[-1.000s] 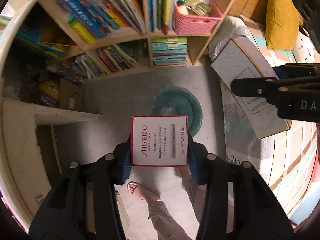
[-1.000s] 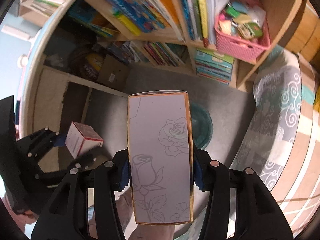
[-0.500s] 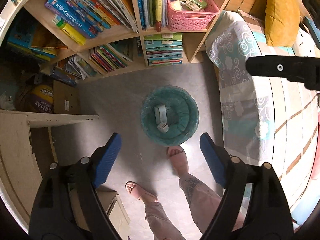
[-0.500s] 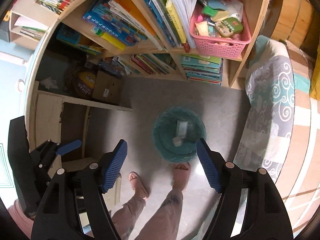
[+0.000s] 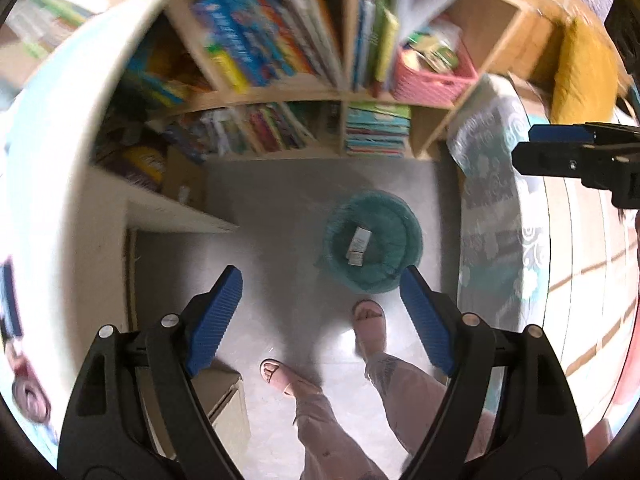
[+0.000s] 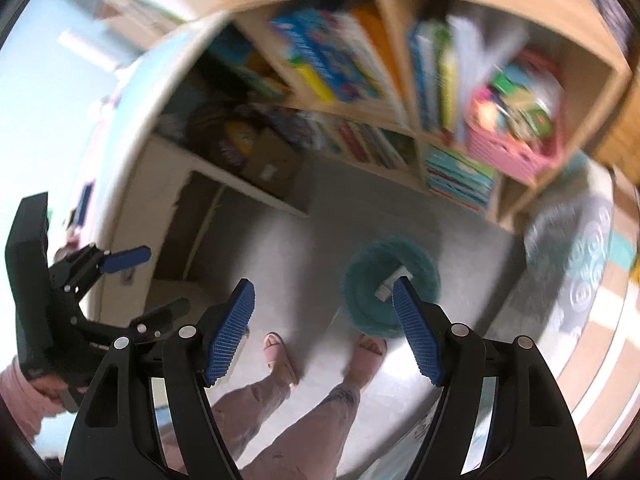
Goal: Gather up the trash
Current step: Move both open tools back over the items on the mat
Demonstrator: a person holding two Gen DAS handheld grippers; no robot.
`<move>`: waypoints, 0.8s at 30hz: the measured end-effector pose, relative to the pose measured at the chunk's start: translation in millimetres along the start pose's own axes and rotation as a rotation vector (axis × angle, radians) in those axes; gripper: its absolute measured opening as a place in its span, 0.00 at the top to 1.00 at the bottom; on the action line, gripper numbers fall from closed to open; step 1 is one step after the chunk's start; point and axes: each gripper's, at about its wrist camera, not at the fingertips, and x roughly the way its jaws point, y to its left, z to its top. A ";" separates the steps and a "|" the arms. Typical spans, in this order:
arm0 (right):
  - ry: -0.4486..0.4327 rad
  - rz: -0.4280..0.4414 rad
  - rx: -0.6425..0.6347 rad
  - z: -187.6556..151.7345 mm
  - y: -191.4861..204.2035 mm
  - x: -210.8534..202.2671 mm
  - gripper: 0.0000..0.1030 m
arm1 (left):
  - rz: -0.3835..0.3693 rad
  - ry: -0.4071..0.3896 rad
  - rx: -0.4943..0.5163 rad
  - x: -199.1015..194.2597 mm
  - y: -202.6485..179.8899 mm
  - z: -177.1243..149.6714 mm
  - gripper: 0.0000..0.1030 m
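Trash: two pale boxes (image 5: 357, 245) lie inside the teal bin (image 5: 404, 236) on the grey floor (image 5: 272, 200), just ahead of the person's sandals (image 5: 370, 316). The left view shows both boxes whole; the right view hides part of them behind a blue pad (image 6: 414, 332). Left hand-held gripper (image 5: 322, 318) and right hand-held gripper (image 6: 324, 330) are both spread wide, holding nothing. Bookshelf (image 5: 344, 96) stands behind.

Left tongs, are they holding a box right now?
No, the left tongs are open and hold nothing; two boxes lie in the teal bin.
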 end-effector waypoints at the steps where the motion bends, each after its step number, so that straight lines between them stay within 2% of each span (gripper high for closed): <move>1: -0.001 0.007 -0.025 3.2 7.8 -1.5 0.30 | 0.007 -0.006 -0.020 -6.7 6.9 -4.1 0.24; 6: 0.009 0.070 -0.220 28.2 73.6 -6.6 0.30 | 0.067 -0.044 -0.139 -44.0 52.4 -32.8 0.24; 10: 0.025 0.119 -0.384 47.9 133.4 -3.1 0.30 | 0.114 -0.067 -0.271 -74.2 99.6 -65.0 0.23; 15: 0.036 0.166 -0.563 64.0 212.1 7.2 0.30 | 0.204 -0.088 -0.397 -104.2 161.1 -105.1 0.23; 24: 0.078 0.213 -0.773 81.4 341.4 44.1 0.30 | 0.287 -0.088 -0.585 -126.1 256.5 -174.7 0.22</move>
